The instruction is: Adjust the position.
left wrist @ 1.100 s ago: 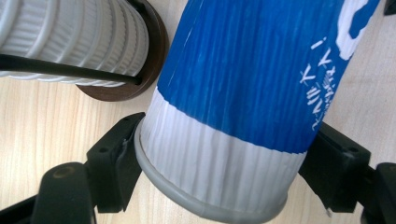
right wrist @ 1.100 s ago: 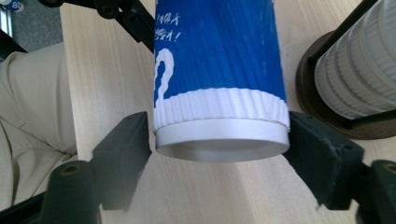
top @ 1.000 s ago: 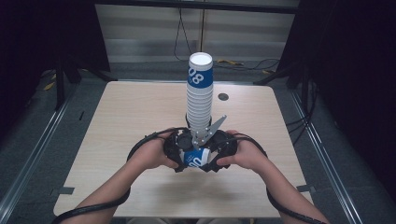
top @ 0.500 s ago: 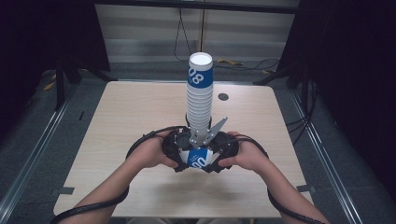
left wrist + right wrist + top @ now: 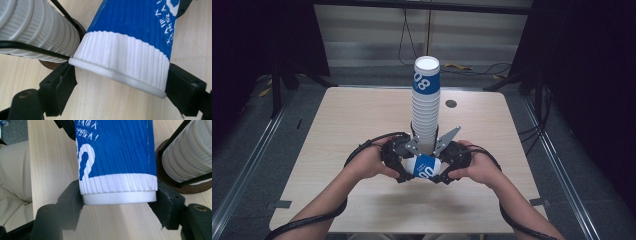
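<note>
The left gripper point(image 5: 404, 162) had just been letting its jaws out, and in the left gripper view they stood spread to either side of the rim end of the blue and white paper cup point(image 5: 130, 47), which lay between them; the jaw on the picture's left stood clear of the rim, while the other sat just at its edge, so this gripper read as open, its hold given up. By judgement, the cup was being handed across, leaving one side free to go back for the next one. The cup itself lay on its side low over the table point(image 5: 337, 130), between the two hands and just in front of the tall stack of cups point(image 5: 426, 107), which stood upright on a round dark base near the table's middle. The right gripper point(image 5: 447, 167) had just finished closing and, in the right gripper view, its pads pressed both sides of the cup's narrow bottom end point(image 5: 117, 195), so it alone carried the cup. Both forearms came in from the near edge and angled inward, the hands wrapped around the gripper bodies and facing each other, the wrists level and close above the tabletop.
</note>
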`<state>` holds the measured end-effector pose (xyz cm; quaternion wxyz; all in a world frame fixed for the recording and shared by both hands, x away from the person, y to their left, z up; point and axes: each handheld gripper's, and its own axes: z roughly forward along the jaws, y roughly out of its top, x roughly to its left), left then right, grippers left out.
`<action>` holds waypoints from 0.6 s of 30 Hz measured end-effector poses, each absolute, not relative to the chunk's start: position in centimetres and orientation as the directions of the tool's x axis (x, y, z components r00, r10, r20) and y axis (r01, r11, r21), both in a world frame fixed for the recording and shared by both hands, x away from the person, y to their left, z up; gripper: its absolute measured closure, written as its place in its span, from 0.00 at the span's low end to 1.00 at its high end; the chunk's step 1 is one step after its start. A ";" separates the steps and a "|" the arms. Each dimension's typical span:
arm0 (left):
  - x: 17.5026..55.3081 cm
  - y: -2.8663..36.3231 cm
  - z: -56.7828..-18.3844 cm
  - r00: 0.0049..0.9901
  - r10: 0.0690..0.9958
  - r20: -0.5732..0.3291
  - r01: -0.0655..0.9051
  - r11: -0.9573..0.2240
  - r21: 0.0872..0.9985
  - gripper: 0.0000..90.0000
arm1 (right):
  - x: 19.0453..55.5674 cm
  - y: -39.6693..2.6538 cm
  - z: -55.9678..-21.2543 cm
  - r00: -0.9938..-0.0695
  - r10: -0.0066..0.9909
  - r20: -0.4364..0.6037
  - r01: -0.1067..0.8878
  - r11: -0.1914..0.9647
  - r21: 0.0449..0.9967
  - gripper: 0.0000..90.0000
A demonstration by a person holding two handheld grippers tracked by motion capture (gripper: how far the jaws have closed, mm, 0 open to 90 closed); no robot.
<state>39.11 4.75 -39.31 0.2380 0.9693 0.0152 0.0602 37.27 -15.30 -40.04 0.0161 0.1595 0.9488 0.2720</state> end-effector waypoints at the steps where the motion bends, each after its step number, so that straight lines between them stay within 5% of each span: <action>1: 39.1 4.8 -39.4 0.992 0.067 0.103 0.011 -0.883 0.469 0.18 | 37.3 -15.4 -40.0 -0.950 0.307 0.049 0.286 0.800 0.527 0.35; 18: 39.3 5.9 -39.3 0.993 0.112 0.031 0.076 -0.828 0.555 0.18 | 36.8 -16.8 -40.5 -0.946 0.322 0.042 0.286 0.767 0.575 0.34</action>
